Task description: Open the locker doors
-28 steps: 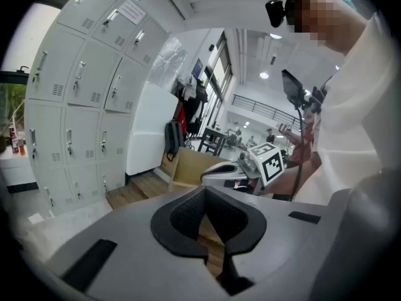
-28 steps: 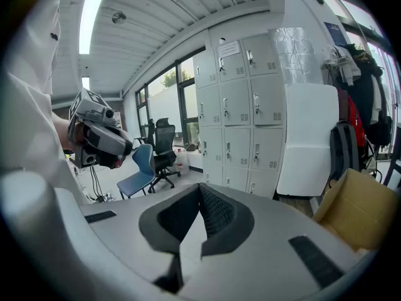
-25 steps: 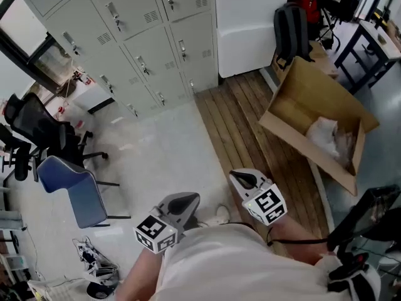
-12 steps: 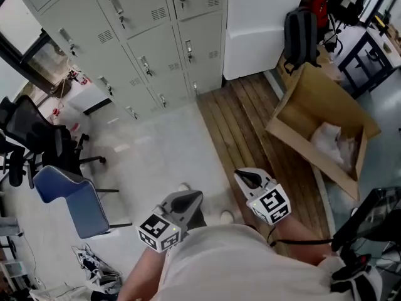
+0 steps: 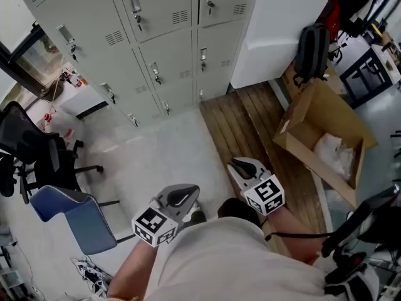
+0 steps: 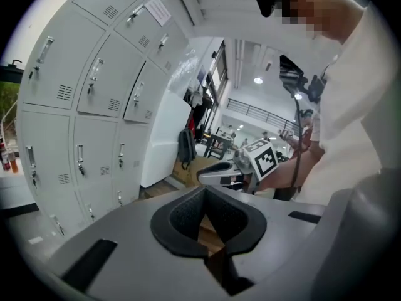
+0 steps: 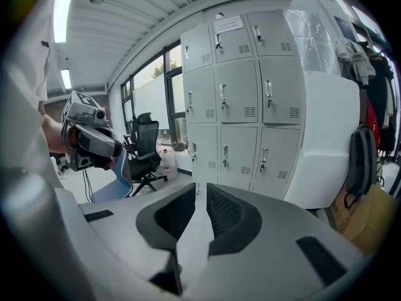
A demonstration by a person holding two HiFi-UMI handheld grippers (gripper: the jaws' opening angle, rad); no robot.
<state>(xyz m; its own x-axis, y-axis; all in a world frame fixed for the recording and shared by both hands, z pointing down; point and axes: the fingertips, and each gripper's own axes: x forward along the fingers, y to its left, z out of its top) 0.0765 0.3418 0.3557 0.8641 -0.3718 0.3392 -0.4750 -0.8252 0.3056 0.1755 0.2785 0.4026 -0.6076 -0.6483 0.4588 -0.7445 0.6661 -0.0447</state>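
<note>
Since the lockers stand well ahead of both pairs of fingers, across a stretch of pale floor, neither tool is reaching for anything; both are carried low and close to the person's body, tips pointing forward toward the doors, which looks like a walking-up posture rather than a working one.

With nothing to hold, the left gripper has its fingers closed tip to tip, and only floor shows through the hollow behind the tips; the right gripper is just beginning to open, with a thin slit between its fingers and nothing in that slit. I judge this to be readiness for a latch, though it is too slight to be sure.

Every locker door in sight is shut, each with a small latch handle on its front; these sit straight beyond the fingertips, so the task has not yet begun. The handles are narrow and upright, so the fingers will likely need to part further and close from either side.

Off beyond the right fingers, an open cardboard box lies on a strip of wooden flooring, with a dark backpack further on; off beyond the left fingers stands a blue chair. Both lie aside of the straight path to the doors.
</note>
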